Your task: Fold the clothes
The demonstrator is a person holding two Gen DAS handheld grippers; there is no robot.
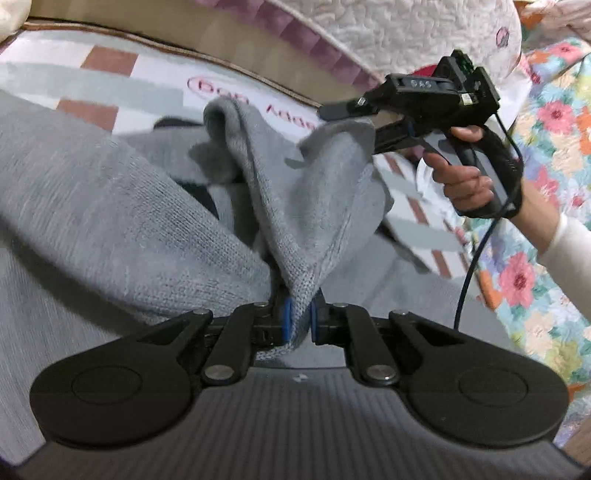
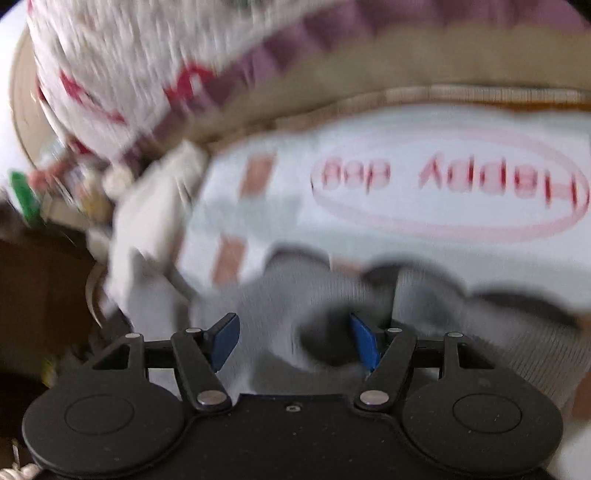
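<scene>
A grey knitted sweater [image 1: 110, 221] lies across a bed. My left gripper [image 1: 299, 317] is shut on a fold of its edge and holds it raised. My right gripper [image 1: 354, 122], seen from the left wrist view at the upper right, has its fingers spread around another raised part of the sweater. In the blurred right wrist view my right gripper [image 2: 295, 341] is open, blue pads apart, with grey sweater fabric [image 2: 325, 295] lying between and beyond them.
The bed sheet [image 2: 406, 118] is white with grey and brown blocks and red lettering. A white quilted blanket [image 1: 388, 29] with a purple border lies at the back. A floral cover [image 1: 546, 206] lies to the right. Small cluttered items [image 2: 55, 177] sit at left.
</scene>
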